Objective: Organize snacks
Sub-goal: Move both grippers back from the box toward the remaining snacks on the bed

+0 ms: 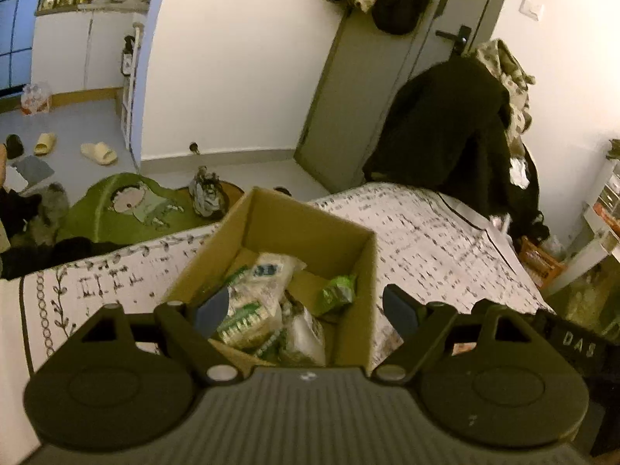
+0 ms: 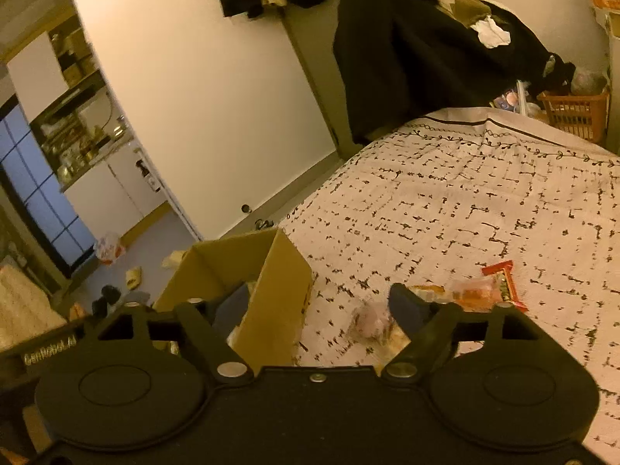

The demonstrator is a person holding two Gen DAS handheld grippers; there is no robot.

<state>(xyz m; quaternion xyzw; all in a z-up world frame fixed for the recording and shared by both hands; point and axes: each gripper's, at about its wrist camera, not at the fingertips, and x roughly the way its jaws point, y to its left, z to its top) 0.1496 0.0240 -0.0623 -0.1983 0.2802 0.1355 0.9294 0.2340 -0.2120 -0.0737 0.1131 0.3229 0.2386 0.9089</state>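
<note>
The left gripper (image 1: 306,310) is wide open and empty above the cardboard box (image 1: 341,244), which holds green-and-white snack packets (image 1: 252,310). The right gripper (image 2: 321,306) is also wide open and empty, straddling the box's near wall (image 2: 279,290). Loose snacks (image 2: 500,286) lie on the patterned bedspread (image 2: 465,201) just beside the box. Dark clothing (image 2: 407,46) is piled at the far end.

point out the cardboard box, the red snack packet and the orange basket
cardboard box (image 1: 271,213): left wrist view, inside of its far wall
red snack packet (image 2: 503,285): right wrist view, middle of the wrapper
orange basket (image 2: 575,114): right wrist view, its front slatted wall
</note>
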